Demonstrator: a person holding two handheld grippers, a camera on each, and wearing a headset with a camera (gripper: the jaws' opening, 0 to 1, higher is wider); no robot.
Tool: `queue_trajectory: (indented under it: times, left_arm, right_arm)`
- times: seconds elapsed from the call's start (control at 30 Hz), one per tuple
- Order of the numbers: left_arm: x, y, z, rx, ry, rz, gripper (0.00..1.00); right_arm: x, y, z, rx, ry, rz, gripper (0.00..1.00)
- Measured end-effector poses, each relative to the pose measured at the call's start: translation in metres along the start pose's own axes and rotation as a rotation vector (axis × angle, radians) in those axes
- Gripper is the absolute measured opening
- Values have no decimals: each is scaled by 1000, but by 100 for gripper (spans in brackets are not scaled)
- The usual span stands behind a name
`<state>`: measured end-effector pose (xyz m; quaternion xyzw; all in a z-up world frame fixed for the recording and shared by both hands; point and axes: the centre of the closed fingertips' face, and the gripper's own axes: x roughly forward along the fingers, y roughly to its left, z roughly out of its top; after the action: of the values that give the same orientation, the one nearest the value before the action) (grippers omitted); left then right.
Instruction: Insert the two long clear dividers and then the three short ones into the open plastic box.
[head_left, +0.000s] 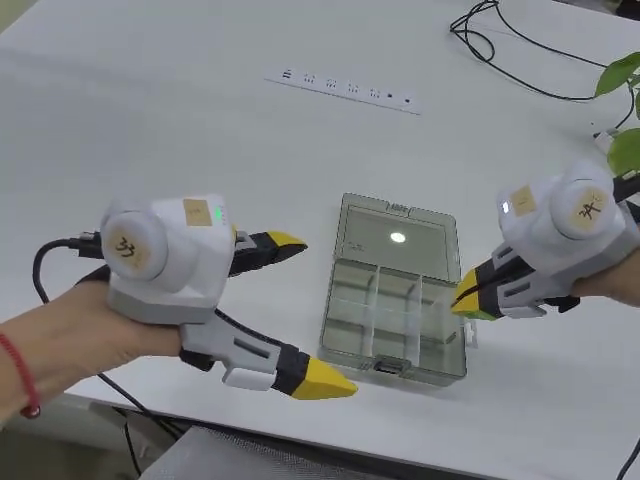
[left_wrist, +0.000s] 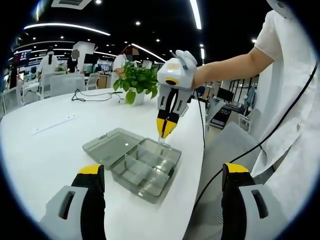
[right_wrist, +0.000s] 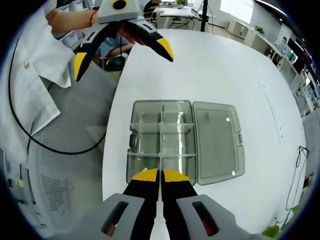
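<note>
1. Nearest to us, we are holding the left gripper (head_left: 308, 311) with its jaws spread wide and nothing between them, hovering just left of the box.
2. We are pinching a divider (left_wrist: 160, 144) in the right gripper (head_left: 468, 300), jaws closed on its top edge. It is hanging at the right-hand rim of the tray.
3. We are judging the divider to be thin, light, stiff clear plastic, smooth enough to slip or twist in the jaws. Gripping the middle of the top edge is leaving the lower edge free for the slots.
4. We are counting one box (head_left: 440, 372), lying on the table (head_left: 150, 150) with its lid (head_left: 400, 230) folded flat behind the tray.
5. We are counting dividers less surely. In the right gripper view two strips are crossing the tray and one line is running away from the jaws. We cannot tell whether that line is a seated piece or the held one.
6. We are judging the box light and likely to slide, so the free gripper is sitting well placed to steady it.
7. Farther out, we are seeing one power strip (head_left: 343, 88), cables (head_left: 520, 45) and a plant (head_left: 625, 110).
</note>
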<state>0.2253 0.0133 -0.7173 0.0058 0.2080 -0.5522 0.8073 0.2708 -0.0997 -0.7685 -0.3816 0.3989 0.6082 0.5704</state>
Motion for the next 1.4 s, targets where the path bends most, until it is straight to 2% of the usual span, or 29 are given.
queue_trajectory:
  times: [0.3,0.53,0.97,1.03,1.1,1.4]
  left_arm:
    - [0,-1,1,2,2,-1,100]
    - [-2,0,0,1,0,5,100]
    - [-1,-2,2,3,-4,0,99]
    - [-1,-2,2,0,-5,-1,99]
    - [-1,-2,2,1,-4,0,99]
    - [-3,-3,0,-2,0,3,99]
  right_arm:
    - [9,-3,-5,3,-4,5,3]
    - [9,-1,-5,14,-42,19,3]
    - [8,8,3,2,-85,-10,2]
    - [9,9,3,19,-89,-13,2]
    - [14,6,-2,12,-79,-17,2]
    - [22,2,-6,-11,-96,-26,2]
